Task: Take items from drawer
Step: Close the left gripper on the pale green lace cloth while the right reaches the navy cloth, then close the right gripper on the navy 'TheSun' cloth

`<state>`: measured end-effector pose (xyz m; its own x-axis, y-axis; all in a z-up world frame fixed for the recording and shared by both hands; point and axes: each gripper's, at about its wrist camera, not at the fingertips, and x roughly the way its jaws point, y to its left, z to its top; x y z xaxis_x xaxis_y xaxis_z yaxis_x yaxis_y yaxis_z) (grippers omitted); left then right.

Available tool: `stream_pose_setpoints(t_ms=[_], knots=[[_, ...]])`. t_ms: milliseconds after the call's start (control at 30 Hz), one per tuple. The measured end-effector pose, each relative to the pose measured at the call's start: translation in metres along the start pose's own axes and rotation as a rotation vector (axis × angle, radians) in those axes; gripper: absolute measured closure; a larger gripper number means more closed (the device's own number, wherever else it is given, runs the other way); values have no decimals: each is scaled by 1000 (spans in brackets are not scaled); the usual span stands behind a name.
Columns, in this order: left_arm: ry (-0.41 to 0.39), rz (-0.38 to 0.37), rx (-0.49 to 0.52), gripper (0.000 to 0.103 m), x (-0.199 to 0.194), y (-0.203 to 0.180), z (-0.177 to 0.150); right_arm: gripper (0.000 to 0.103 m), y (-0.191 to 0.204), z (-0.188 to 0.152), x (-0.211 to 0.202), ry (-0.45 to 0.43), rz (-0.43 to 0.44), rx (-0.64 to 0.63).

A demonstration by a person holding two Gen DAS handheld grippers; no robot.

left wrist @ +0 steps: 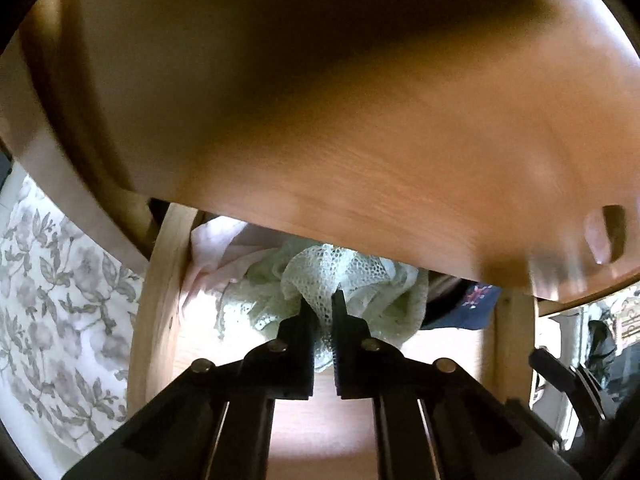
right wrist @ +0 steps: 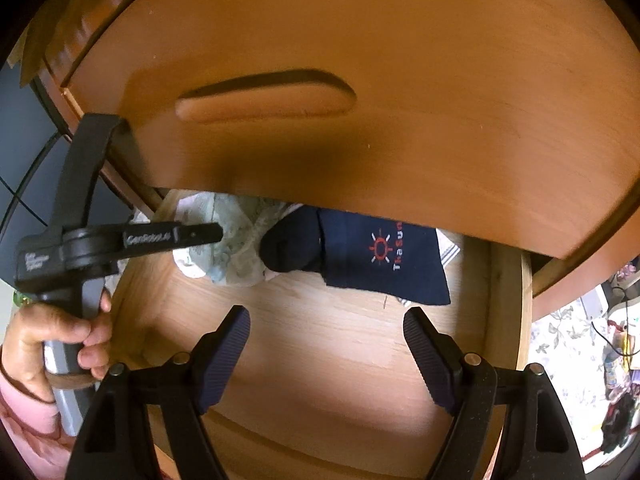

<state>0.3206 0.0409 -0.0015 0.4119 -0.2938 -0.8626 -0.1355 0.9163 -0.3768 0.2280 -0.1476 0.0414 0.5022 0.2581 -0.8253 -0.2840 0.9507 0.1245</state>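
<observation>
An open wooden drawer (right wrist: 304, 344) holds clothes at its back, under the closed drawer front (right wrist: 360, 80) above. My left gripper (left wrist: 322, 300) is shut on a pale green mesh cloth (left wrist: 352, 276); a pink cloth (left wrist: 216, 248) lies to its left. The right wrist view shows the same green cloth (right wrist: 236, 248) beside dark navy socks (right wrist: 376, 256) with a red sun logo. My right gripper (right wrist: 326, 320) is open above the bare drawer floor, short of the socks. A hand (right wrist: 52, 340) holds the left gripper body (right wrist: 120, 240) at the drawer's left side.
A flower-patterned sheet (left wrist: 52, 300) lies left of the drawer and shows again at right, the flower-patterned sheet (right wrist: 560, 340). The drawer's side walls (right wrist: 504, 300) bound the space. Cluttered items (right wrist: 620, 360) sit at the far right.
</observation>
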Motion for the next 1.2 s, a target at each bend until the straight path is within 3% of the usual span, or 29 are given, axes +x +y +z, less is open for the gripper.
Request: stream_pose_setpoints(t_ms=[267, 600, 967, 1200], knots=[[-71, -77, -25, 98, -29, 23, -17, 36, 11, 17, 11, -30, -1, 61], [-190, -86, -23, 98, -56, 31, -37, 48, 33, 33, 43, -37, -32, 82], [-220, -143, -22, 98, -56, 39, -38, 67, 35, 46, 65, -6, -93, 107], [-221, -166, -28, 98, -56, 42, -37, 87, 26, 51, 78, 29, -102, 125]])
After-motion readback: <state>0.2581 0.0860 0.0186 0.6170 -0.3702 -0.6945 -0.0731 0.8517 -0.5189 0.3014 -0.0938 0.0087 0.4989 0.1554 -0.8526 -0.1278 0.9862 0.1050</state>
